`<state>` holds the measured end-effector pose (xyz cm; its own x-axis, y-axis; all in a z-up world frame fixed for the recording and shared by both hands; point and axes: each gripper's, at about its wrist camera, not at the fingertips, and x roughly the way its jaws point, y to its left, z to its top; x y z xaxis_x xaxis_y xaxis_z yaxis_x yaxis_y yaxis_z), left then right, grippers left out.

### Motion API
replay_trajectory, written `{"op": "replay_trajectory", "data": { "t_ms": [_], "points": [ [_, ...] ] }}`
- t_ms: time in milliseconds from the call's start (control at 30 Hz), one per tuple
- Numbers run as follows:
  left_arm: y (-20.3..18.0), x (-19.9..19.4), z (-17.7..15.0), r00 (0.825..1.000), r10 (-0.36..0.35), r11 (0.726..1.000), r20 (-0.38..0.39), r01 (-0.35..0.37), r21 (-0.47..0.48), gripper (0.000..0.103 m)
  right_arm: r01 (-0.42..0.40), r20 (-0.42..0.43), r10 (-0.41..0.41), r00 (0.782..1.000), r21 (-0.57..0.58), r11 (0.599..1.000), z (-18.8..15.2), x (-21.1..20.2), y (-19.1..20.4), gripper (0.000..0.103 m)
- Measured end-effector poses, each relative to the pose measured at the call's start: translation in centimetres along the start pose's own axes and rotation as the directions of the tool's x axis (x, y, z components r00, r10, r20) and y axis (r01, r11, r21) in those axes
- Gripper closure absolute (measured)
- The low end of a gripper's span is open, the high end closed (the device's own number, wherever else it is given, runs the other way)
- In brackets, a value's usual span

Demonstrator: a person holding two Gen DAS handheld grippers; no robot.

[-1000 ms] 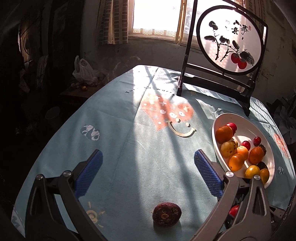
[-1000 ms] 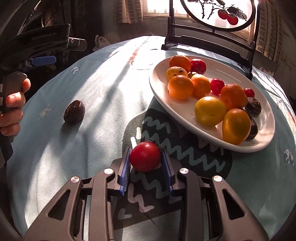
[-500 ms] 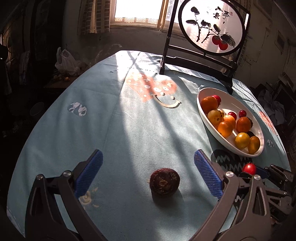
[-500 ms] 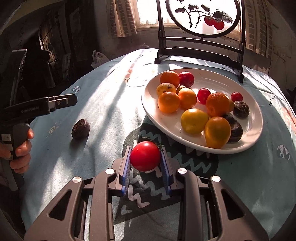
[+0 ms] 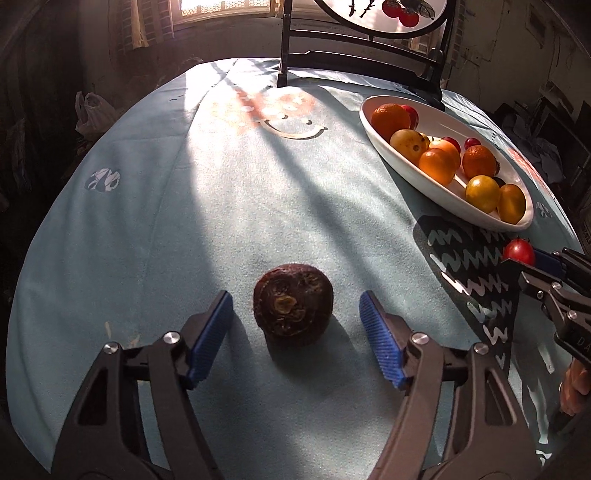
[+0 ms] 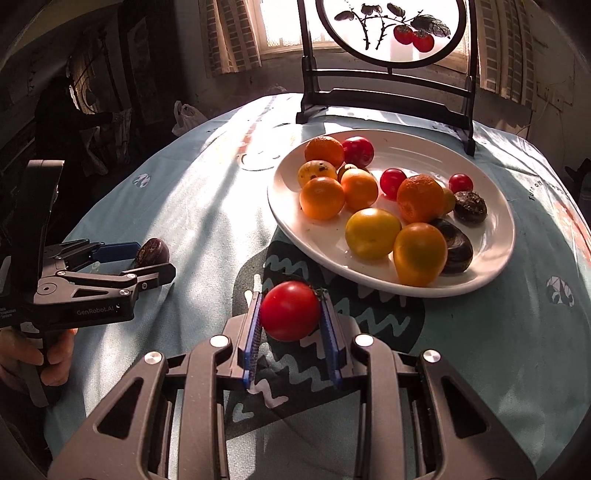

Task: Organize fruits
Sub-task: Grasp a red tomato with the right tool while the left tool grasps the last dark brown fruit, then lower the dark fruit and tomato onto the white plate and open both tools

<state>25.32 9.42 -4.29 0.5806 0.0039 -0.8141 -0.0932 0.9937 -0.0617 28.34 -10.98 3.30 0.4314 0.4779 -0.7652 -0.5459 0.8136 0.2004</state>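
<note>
A dark brown wrinkled fruit [image 5: 293, 304] lies on the blue tablecloth between the fingers of my open left gripper [image 5: 296, 314], with gaps on both sides. It also shows in the right wrist view [image 6: 151, 252] at the left gripper's tips [image 6: 147, 260]. My right gripper [image 6: 290, 314] is shut on a red tomato [image 6: 290, 310] and holds it above the cloth, short of the white oval plate [image 6: 495, 254]. The tomato also shows in the left wrist view [image 5: 519, 252]. The plate [image 5: 373, 127] holds several orange, yellow, red and dark fruits.
A black stand with a round painted screen [image 6: 388, 33] rises at the back of the table behind the plate. The round table's edge [image 5: 40, 229] drops off to a dark room at the left. A white plastic bag [image 5: 92, 114] lies beyond it.
My left gripper has moved forward and down so the dark fruit now sits between its fingers, which have narrowed. My right gripper has lifted slightly with the tomato.
</note>
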Motion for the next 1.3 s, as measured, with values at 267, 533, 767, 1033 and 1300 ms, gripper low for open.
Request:
{"op": "replay_trajectory", "data": {
  "t_ms": [267, 533, 767, 1033, 1300],
  "points": [
    [-0.7, 0.2, -0.3, 0.999, 0.042, 0.998, 0.01, -0.042, 0.037, 0.037, 0.019, 0.003, -0.019, 1.0, -0.003, 1.0, -0.1, 0.0, -0.1, 0.073],
    [-1.9, -0.6, -1.3, 0.998, 0.048, 0.997, 0.042, -0.051, 0.057, 0.061, 0.033, 0.02, -0.033, 0.999, 0.0, 0.999, -0.4, -0.5, -0.3, 0.073],
    [-3.2, -2.0, -2.2, 0.997, -0.063, 0.998, 0.039, 0.062, 0.016, 0.061, 0.006, 0.044, -0.006, 0.999, 0.009, 1.0, -1.3, -1.8, -0.2, 0.073],
    [-7.5, -3.8, -1.2, 0.981, -0.178, 0.981, 0.075, 0.171, 0.088, 0.061, -0.036, 0.076, 0.033, 0.997, 0.038, 0.999, -1.6, -3.3, -0.6, 0.072],
    [-10.8, -3.6, 4.2, 0.967, -0.234, 0.964, 0.095, 0.219, 0.148, 0.061, -0.033, 0.152, 0.012, 0.988, 0.139, 0.99, 0.2, -5.1, -4.0, 0.073]
  ]
}}
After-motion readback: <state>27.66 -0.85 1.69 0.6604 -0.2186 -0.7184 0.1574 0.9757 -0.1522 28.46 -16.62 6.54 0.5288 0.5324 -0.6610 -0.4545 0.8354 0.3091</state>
